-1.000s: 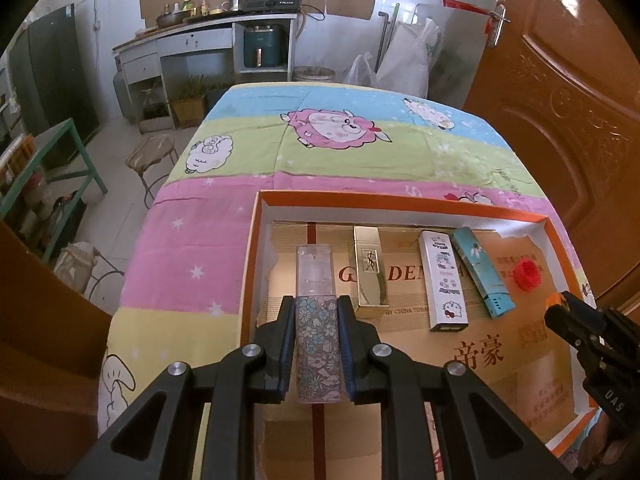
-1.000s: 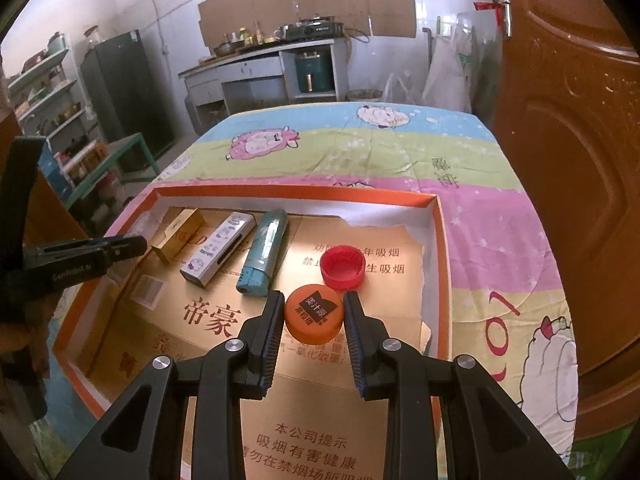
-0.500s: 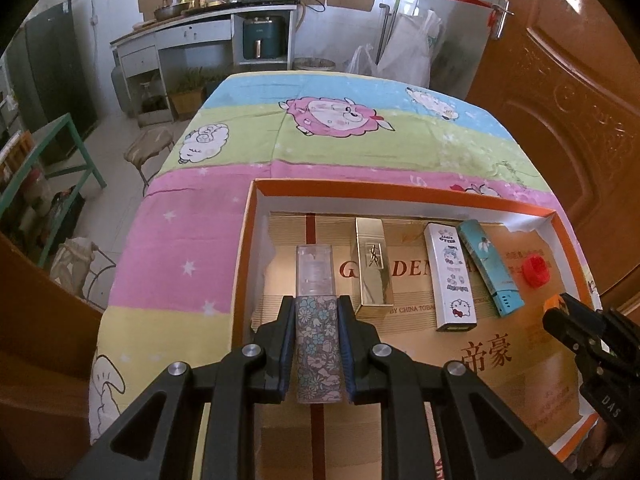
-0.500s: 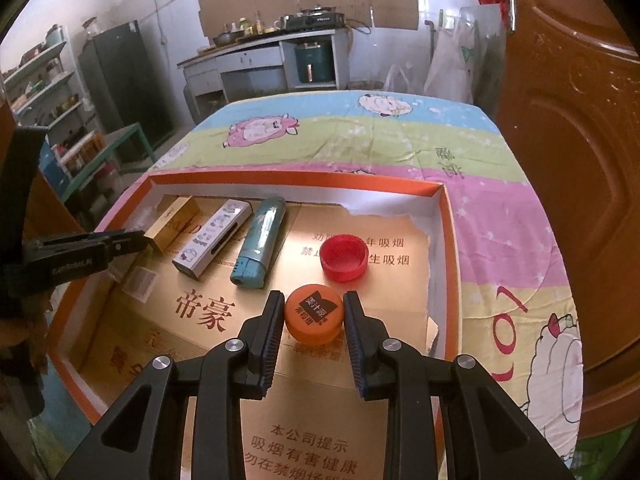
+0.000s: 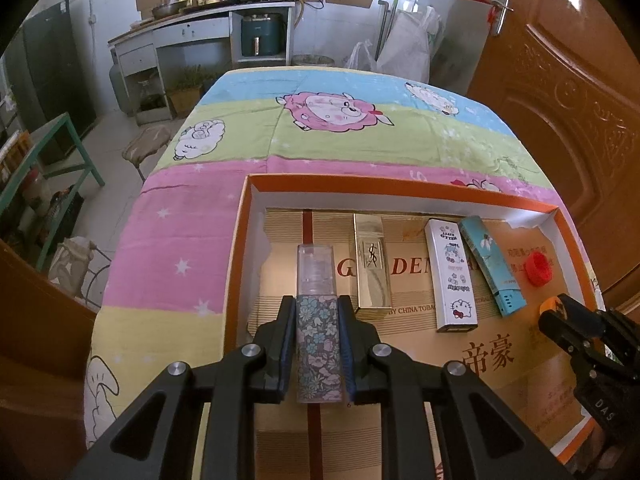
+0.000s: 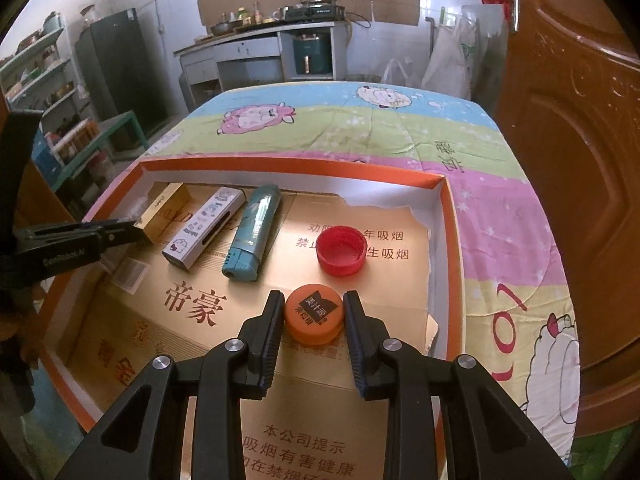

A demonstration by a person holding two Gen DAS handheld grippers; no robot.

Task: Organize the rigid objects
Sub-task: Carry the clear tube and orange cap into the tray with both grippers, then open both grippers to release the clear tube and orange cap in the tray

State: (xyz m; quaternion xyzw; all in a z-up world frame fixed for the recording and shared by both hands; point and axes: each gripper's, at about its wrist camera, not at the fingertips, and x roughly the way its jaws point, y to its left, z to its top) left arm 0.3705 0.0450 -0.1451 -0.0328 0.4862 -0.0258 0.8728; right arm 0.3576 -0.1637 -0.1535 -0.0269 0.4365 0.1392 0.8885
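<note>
My left gripper (image 5: 319, 312) is shut on a floral-patterned bottle with a clear cap (image 5: 317, 304), held over the left part of the orange-rimmed box (image 5: 400, 186). My right gripper (image 6: 313, 312) is shut on an orange bottle cap (image 6: 313, 314) above the cardboard floor of the box (image 6: 296, 168). In the box lie a gold box (image 5: 372, 268), a white cartoon box (image 5: 450, 276), a teal box (image 5: 488, 264) and a red cap (image 5: 538, 268). The same row shows in the right wrist view: gold box (image 6: 166, 210), white box (image 6: 204, 228), teal box (image 6: 256, 232), red cap (image 6: 342, 250).
The box rests on a table with a pastel cartoon-sheep cloth (image 5: 332, 132). A brown wooden door (image 5: 568, 92) stands close on the right. A stool (image 5: 146, 146) and a green table (image 5: 52, 148) stand on the floor to the left. A kitchen counter (image 5: 208, 28) is at the back.
Both grippers keep their hold. The left wrist view has drawn back slightly, so the box row appears a little farther. The right gripper has barely moved.
</note>
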